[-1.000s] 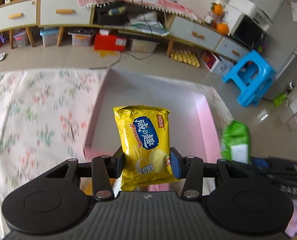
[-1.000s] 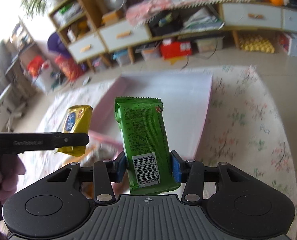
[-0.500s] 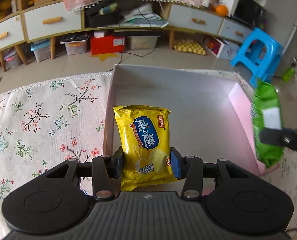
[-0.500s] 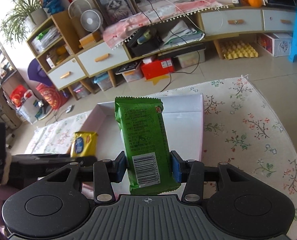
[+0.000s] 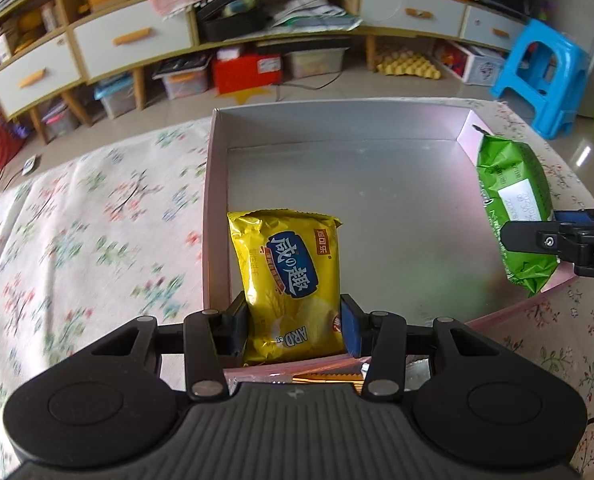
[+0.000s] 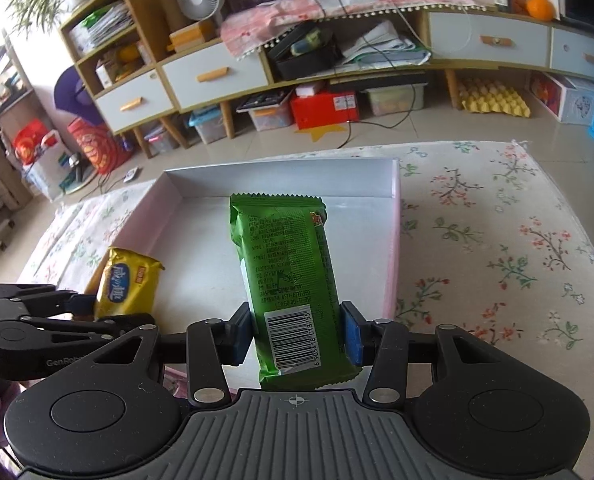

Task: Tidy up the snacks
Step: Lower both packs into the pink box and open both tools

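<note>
My left gripper (image 5: 295, 330) is shut on a yellow biscuit packet (image 5: 289, 280), held over the near left corner of a shallow pink box (image 5: 217, 208) with a silvery floor. That packet (image 6: 131, 286) and the left gripper (image 6: 85, 312) also show at the left of the right wrist view. My right gripper (image 6: 297, 334) is shut on a green snack packet (image 6: 285, 276), barcode side up, above the box (image 6: 395, 240) near its right wall. From the left wrist view the green packet (image 5: 513, 204) hangs over the box's right rim, with the right gripper (image 5: 537, 240) pinching it.
The box lies on a floral tablecloth (image 6: 497, 248). Some foil wrappers (image 5: 329, 378) peek out under the left gripper, at the box's near edge. Beyond the table stand low cabinets (image 6: 217, 76), storage bins on the floor and a blue stool (image 5: 537, 76).
Both grippers have come down and inward over the box, each still holding its packet. The green packet now hangs over the right rim, the yellow one over the near left corner.
</note>
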{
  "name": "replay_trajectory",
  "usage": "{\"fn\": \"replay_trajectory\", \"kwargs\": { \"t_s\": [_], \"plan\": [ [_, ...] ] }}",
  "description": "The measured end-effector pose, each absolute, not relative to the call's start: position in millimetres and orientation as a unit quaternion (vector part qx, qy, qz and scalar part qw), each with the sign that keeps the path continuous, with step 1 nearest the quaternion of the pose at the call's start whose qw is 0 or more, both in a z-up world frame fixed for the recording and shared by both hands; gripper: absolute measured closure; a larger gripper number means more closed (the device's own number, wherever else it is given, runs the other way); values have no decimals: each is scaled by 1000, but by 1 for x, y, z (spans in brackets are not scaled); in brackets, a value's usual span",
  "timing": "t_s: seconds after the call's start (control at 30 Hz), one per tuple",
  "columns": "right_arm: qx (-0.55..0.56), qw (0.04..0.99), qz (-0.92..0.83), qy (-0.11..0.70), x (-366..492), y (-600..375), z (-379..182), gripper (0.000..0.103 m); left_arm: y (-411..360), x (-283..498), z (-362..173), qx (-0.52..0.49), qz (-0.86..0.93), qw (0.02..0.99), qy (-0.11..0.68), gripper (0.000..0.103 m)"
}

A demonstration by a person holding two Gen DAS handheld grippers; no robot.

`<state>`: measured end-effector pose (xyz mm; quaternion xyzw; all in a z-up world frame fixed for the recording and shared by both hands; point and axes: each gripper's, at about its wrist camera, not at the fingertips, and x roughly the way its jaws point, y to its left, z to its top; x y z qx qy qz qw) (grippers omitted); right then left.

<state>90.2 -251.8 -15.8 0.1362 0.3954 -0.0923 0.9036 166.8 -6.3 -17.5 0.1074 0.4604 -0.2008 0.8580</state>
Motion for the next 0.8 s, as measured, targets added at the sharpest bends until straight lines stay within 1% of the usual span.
{"fn": "replay_trajectory", "kwargs": {
  "t_s": [0.3,0.47,0.57,0.63,0.67,0.7,0.73,0.77,0.8],
  "plan": [
    [133,900,-75,409,94,-241,-17,58,5,162,-17,81,-152,846,504,61],
    [126,898,-76,415,95,-238,-17,58,11,161,-18,59,-153,852,497,61],
    [129,899,-71,413,93,-238,-16,58,14,161,-18,44,-163,857,488,58],
    [138,901,-60,407,91,-240,-13,58,16,162,-17,32,-165,859,484,52],
    [141,901,-56,407,91,-239,-12,55,16,161,-16,22,-169,859,483,47],
    [144,900,-54,408,90,-239,-11,48,17,161,-15,11,-174,859,482,40],
    [146,900,-53,407,89,-239,-9,43,18,161,-14,3,-177,859,481,38],
    [145,900,-52,407,88,-238,-8,37,18,160,-12,-2,-177,861,477,31],
    [144,901,-52,405,87,-237,-6,36,17,158,-10,-3,-176,863,473,22]
  ]
}}
